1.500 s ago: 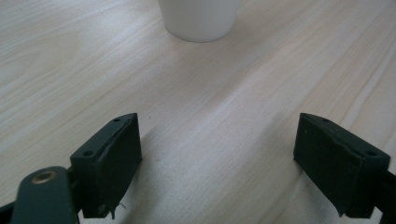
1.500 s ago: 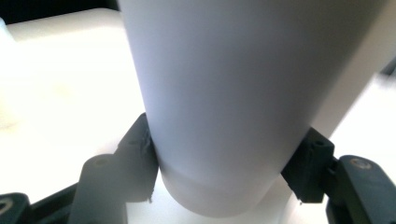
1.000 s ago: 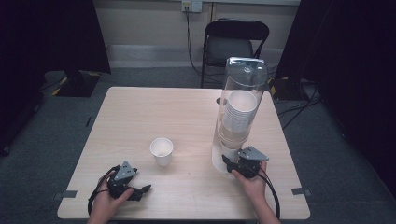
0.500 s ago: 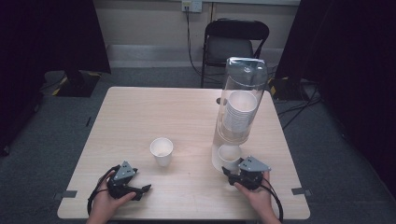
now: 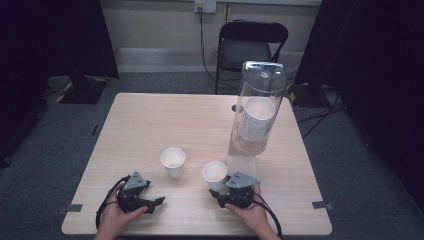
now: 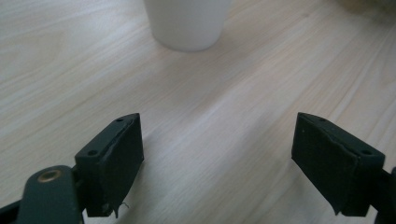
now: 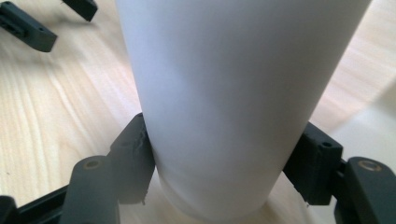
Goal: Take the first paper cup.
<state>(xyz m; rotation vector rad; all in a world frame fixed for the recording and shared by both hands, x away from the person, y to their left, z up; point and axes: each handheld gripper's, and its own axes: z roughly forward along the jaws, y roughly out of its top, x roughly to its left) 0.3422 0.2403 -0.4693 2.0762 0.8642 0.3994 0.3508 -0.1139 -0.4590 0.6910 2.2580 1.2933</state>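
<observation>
At the near edge of the tabletop (image 5: 150,115), at about 7 o'clock from its centre, the left gripper (image 5: 150,202) rests in the person's left hand with its jaws wide apart and nothing between them; in the left gripper view they frame bare wood, with the first paper cup (image 6: 187,23) standing just ahead.

At about 5 o'clock the right gripper (image 5: 220,192) has its jaws clamped on the lower wall of a second paper cup (image 5: 215,173), both pads pressing the white side in the right gripper view. A second ago this gripper sat against the foot of the cup dispenser (image 5: 257,107) and no cup showed beside it; now the cup is out and has been carried toward 9 o'clock, clear of the dispenser's base. The jaws have just eased slightly wider around it, though the pads are in contact.

Farther off, the first cup stands upright near the table's middle, unmoved, just to the held cup's 9 o'clock. Beyond, at 2 o'clock, the clear dispenser tube holds its remaining stack.

So the pull looks done; setting this cup down beside the first seems next.
</observation>
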